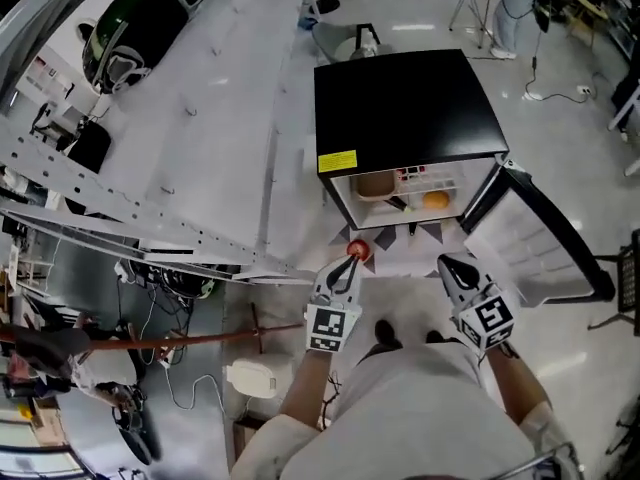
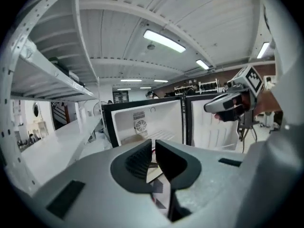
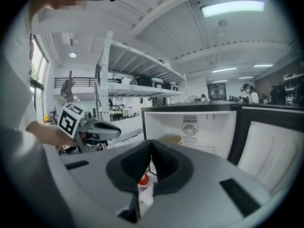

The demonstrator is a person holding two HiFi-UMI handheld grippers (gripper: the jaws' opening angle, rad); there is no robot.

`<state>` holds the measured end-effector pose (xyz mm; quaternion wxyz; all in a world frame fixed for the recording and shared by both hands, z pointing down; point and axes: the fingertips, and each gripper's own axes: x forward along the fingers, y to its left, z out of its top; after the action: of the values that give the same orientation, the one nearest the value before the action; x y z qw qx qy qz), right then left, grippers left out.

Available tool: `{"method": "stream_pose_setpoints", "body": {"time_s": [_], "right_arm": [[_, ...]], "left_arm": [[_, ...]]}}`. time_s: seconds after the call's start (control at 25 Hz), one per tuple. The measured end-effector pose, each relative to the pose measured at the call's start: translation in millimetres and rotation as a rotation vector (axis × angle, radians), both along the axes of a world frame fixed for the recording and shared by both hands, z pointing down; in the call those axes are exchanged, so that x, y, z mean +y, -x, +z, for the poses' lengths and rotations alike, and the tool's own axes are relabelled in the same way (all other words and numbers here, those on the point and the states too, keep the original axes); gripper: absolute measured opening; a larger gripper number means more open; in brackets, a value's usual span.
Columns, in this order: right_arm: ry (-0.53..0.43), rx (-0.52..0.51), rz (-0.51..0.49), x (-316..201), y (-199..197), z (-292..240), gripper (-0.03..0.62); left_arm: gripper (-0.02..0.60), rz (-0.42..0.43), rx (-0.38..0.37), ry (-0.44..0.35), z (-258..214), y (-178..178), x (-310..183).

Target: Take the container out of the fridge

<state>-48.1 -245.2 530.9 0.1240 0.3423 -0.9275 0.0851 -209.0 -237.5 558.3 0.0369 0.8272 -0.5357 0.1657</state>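
A small black fridge (image 1: 410, 108) stands with its door (image 1: 540, 243) swung open to the right. On its shelf lies a tan container (image 1: 375, 184), beside an orange thing (image 1: 436, 200). The same container (image 2: 134, 138) shows low in the fridge in the left gripper view, and the container (image 3: 170, 139) also appears in the right gripper view. Both grippers hover in front of the opening, short of it. My left gripper (image 1: 350, 261) is shut and empty, as is my right gripper (image 1: 447, 265). A red round thing (image 1: 359, 251) lies on the floor by the left tips.
A long white bench (image 1: 200, 118) with shelving runs along the left. Cables, a white round thing (image 1: 250, 376) and a reddish rod (image 1: 200, 340) lie on the floor at lower left. Patterned sheets (image 1: 400, 258) cover the floor before the fridge. People stand far back.
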Motion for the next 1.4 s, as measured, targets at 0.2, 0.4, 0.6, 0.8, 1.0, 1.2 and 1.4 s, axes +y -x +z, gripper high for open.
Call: {"method": "stream_pose_setpoints", "body": {"time_s": [0.2,0.4,0.6,0.8,1.0,1.2,1.4], "right_arm": [[0.017,0.005,0.095,-2.3,-0.3,6.4,0.008],[0.035,0.02,0.17,2.5,-7.4,12.4,0.006],[0.064,0.032,0.237,10.0,-17.7,23.3,0.006],[0.08,0.033,0.291,16.8,-28.7,27.5,0.006],[0.094,0.037,0.339,20.2,-40.6,31.2,0.006],[0.114,0.035,0.36,24.3,-45.4,37.8,0.006],[0.126,0.031,0.364,24.9,-45.1,40.5,0.006]], "left_arm": [[0.066,0.065,-0.229,-0.018,29.1,-13.5,-64.8],[0.139,0.107,-0.502,-0.075,56.0,-26.4,-116.3],[0.231,0.137,-0.7,-0.054,100.5,-38.1,-156.4],[0.304,0.168,-0.847,-0.037,140.2,-48.7,-188.8],[0.328,0.188,-0.967,-0.004,175.0,-48.5,-208.8],[0.328,0.157,-1.019,0.003,192.7,-44.4,-224.7],[0.274,0.129,-1.064,-0.025,192.8,-38.6,-231.3]]}}
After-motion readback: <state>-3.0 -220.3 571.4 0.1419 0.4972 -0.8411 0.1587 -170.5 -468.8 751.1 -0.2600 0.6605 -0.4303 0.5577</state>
